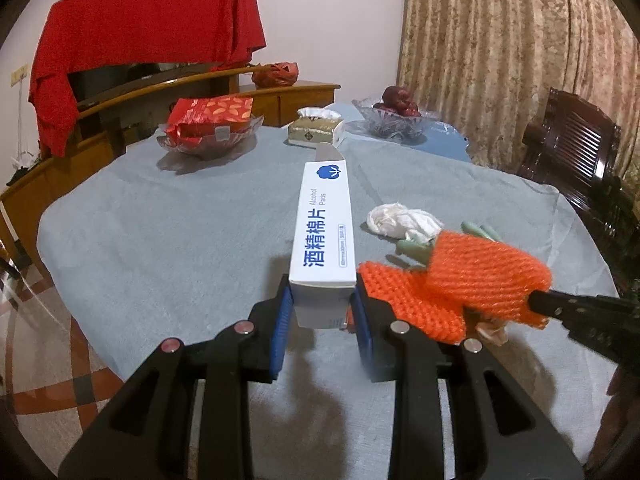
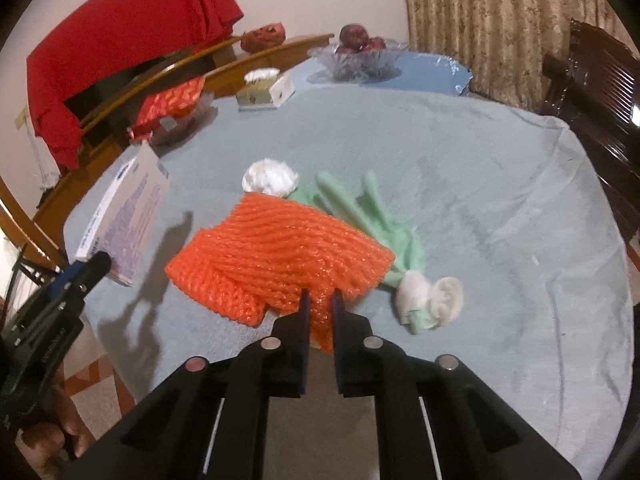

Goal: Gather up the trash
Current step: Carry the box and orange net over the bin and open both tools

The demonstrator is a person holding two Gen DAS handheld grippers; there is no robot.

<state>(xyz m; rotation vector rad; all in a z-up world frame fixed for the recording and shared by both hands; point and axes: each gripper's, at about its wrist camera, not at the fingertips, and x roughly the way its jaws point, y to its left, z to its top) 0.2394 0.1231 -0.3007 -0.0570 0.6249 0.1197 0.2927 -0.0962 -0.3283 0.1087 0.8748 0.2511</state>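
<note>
The orange foam net (image 2: 280, 256) looks light, soft and springy — best pinched at an edge, as the right gripper (image 2: 320, 312) does, jaws narrow on its near edge above the table (image 2: 480, 184). The left gripper (image 1: 322, 308) clamps a stiff, light cardboard box (image 1: 324, 232) by its end — held off the cloth.

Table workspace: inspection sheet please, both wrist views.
Surface: round table under a grey-blue cloth.
Job's things: alcohol pads box; orange foam net; crumpled white tissue; green foam strips.
Clutter: tissue box, glass fruit bowl, dish with red packets.
Grippers: left gripper shut on the alcohol pads box; right gripper shut on the orange foam net.
Cables: nothing seen.
Surroundings: wooden sideboard, red cloth, curtain, dark chair.
</note>
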